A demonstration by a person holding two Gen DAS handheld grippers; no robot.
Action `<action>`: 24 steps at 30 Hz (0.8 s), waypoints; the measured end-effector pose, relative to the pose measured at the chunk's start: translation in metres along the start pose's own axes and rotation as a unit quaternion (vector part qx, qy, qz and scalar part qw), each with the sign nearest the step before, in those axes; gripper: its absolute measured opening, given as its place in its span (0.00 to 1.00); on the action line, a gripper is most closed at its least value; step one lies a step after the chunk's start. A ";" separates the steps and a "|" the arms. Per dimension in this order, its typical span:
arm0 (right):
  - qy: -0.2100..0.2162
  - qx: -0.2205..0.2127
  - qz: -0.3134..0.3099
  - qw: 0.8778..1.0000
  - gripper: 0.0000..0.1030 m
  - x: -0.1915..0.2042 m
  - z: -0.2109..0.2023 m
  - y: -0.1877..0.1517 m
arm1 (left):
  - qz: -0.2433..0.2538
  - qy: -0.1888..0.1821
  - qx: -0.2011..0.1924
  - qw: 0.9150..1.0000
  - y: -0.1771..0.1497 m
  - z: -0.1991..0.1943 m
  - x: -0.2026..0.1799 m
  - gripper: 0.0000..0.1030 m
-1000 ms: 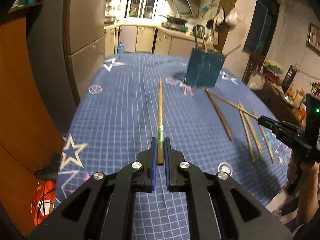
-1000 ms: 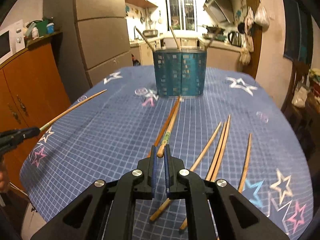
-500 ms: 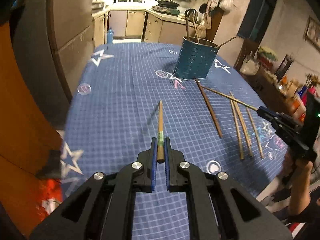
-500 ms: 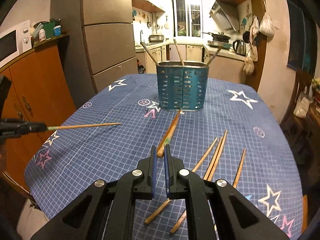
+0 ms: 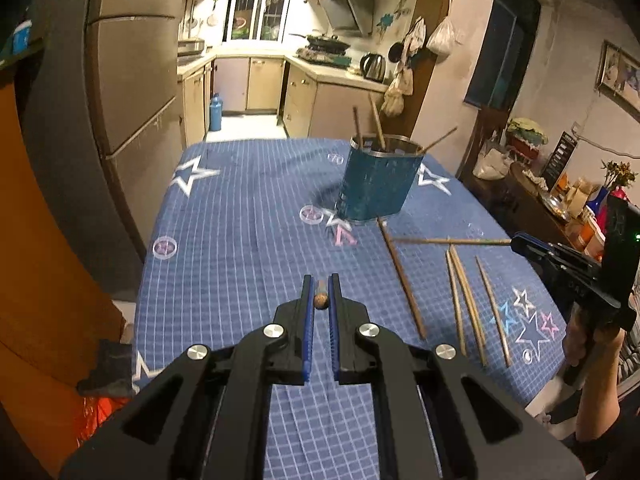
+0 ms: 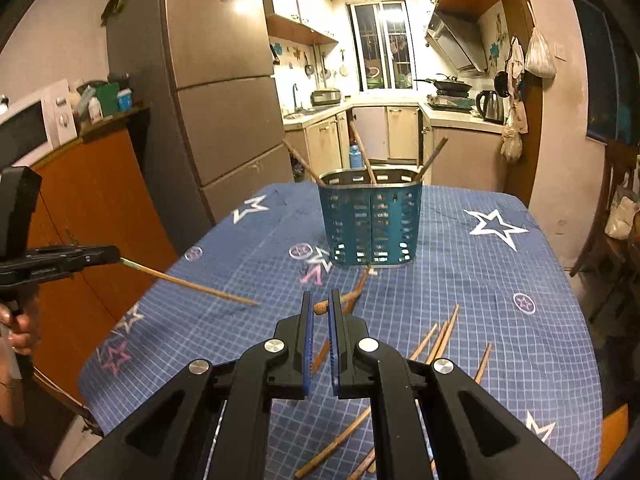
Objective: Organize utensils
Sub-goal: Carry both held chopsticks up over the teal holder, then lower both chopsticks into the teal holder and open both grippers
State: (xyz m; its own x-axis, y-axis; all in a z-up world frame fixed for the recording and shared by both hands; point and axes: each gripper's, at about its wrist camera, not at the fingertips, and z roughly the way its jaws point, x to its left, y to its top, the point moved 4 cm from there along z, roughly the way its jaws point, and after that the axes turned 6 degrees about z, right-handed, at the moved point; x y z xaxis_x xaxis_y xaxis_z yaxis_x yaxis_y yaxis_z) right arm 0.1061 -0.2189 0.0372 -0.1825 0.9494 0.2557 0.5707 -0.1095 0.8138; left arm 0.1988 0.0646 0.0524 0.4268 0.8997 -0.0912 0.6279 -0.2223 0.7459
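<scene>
Teal holder (image 6: 371,222) stands mid-table with three chopsticks poking out. Left gripper (image 5: 321,300) is clamped on one chopstick (image 6: 188,283), right gripper (image 6: 320,309) on another (image 5: 448,241), both above the blue starred cloth (image 5: 240,240). Loose chopsticks (image 5: 464,292) lie alongside; kitchen behind.

I saw matt wooden chopsticks (image 5: 464,292) on a blue checked cloth covering the tabletop (image 5: 240,240). The perforated utensil holder (image 6: 372,224) looked like teal-coated metal with a shiny steel rim. My left hand-held gripper (image 5: 320,300) was matt black plastic.
</scene>
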 end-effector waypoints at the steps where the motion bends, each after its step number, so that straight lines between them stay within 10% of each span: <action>1: 0.004 -0.003 0.002 1.000 0.08 -0.002 -0.002 0.004 | 0.001 -0.002 -0.004 1.000 0.005 -0.001 -0.002 0.05; 24: 0.010 -0.072 0.003 0.997 0.08 -0.017 -0.036 0.137 | 0.036 -0.030 -0.083 0.995 0.159 0.003 -0.061 0.05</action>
State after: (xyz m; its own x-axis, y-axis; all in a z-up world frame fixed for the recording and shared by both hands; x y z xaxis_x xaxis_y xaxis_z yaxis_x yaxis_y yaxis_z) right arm 0.1587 -0.2605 0.1635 -0.1963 0.9429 0.2691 0.4506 -0.1569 0.8788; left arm 0.2749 -0.0266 0.1745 0.5073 0.8590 -0.0690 0.4810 -0.2158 0.8498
